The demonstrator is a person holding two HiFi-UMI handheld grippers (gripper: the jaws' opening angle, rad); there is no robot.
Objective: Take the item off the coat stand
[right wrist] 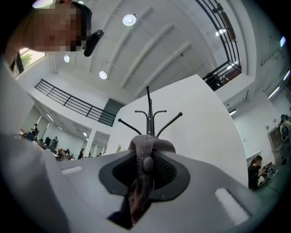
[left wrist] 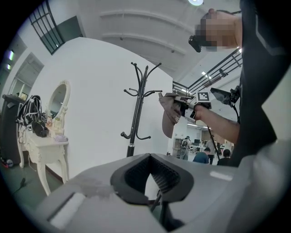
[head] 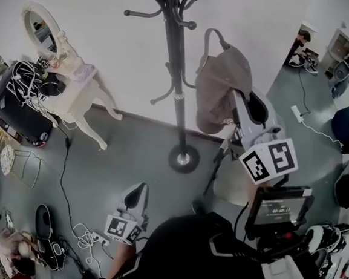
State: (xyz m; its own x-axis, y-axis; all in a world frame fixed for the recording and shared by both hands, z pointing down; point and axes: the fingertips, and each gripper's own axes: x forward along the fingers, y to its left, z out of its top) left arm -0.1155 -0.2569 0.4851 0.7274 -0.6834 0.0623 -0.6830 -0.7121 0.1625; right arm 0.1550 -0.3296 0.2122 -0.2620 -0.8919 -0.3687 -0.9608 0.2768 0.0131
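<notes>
Right hand-held gripper [right wrist: 144, 160], at 4 o'clock of the coat stand [head: 175, 75] in the head view: clamped on a fold of the grey-brown fabric item [head: 220, 88], cloth bunched between the pads and trailing below them. Item hanging off the jaw tips at 3 o'clock of the pole, near it but clear of the hooks, strap loop sticking up at 12 o'clock. Left hand-held gripper [head: 135, 194], low at 7 o'clock of the stand's round base [head: 183, 158]: jaws a little apart, nothing between them, pointing toward the stand. White dressing table [head: 75, 100] with oval mirror [head: 41, 29] at 9 o'clock of the stand, against the wall.
</notes>
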